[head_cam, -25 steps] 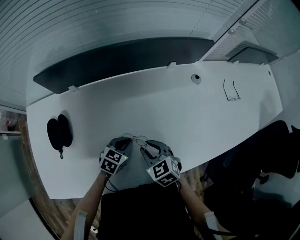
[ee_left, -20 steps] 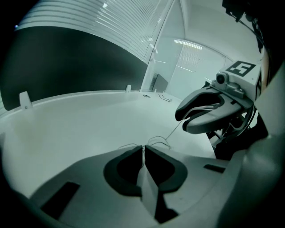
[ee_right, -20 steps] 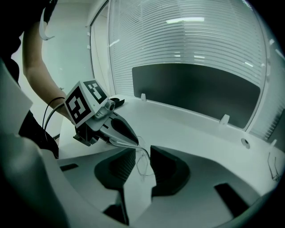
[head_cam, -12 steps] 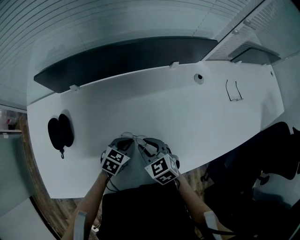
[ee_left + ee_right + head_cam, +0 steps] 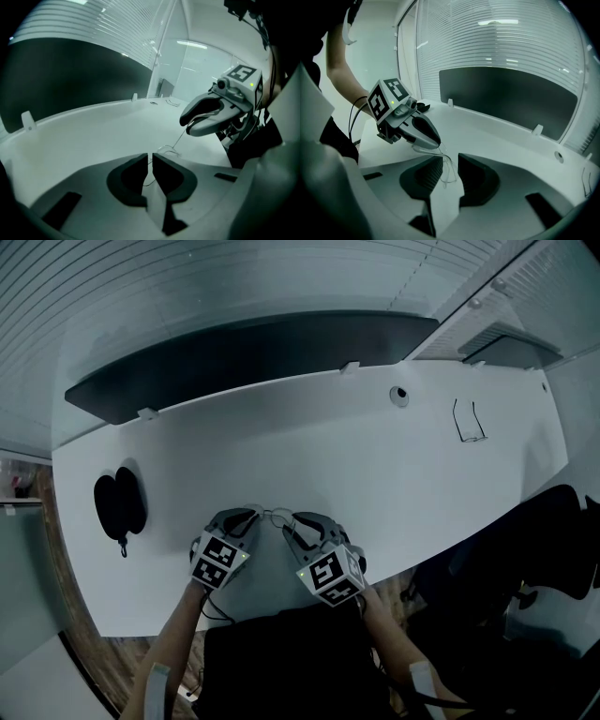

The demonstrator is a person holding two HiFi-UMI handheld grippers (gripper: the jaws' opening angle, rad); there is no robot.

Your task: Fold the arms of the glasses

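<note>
Down at the near edge of the white table (image 5: pixel 394 474), the left tool (image 5: pixel 251 514) and the right tool (image 5: pixel 292 521) stand tip to tip, both angled downward, their marker cubes toward the person. The glasses (image 5: pixel 275 515), a thin wire frame with clear lenses, hang between the two tips, just ahead of both tools.

Seen from the left gripper view, the left tool's jaws are all but together, with a fine wire of the glasses nipped in the narrow slit between the pads. A lens loop shows just beyond its tips, and from there a straight thin arm of the glasses rises to the right into the tip of the right tool.

From the right gripper view, the right tool's jaws stand part-way apart. A rounded loop of the frame fills the gap between them: it touches the left pad and reaches close to the right one, so the tool is closed on it. A clear strip of the frame runs from there up to the left tool's tip.

Well off to the left of the left tool lies a black case (image 5: pixel 119 505). Far ahead of both tools a dark panel (image 5: pixel 253 357) lines the table's back edge.
</note>
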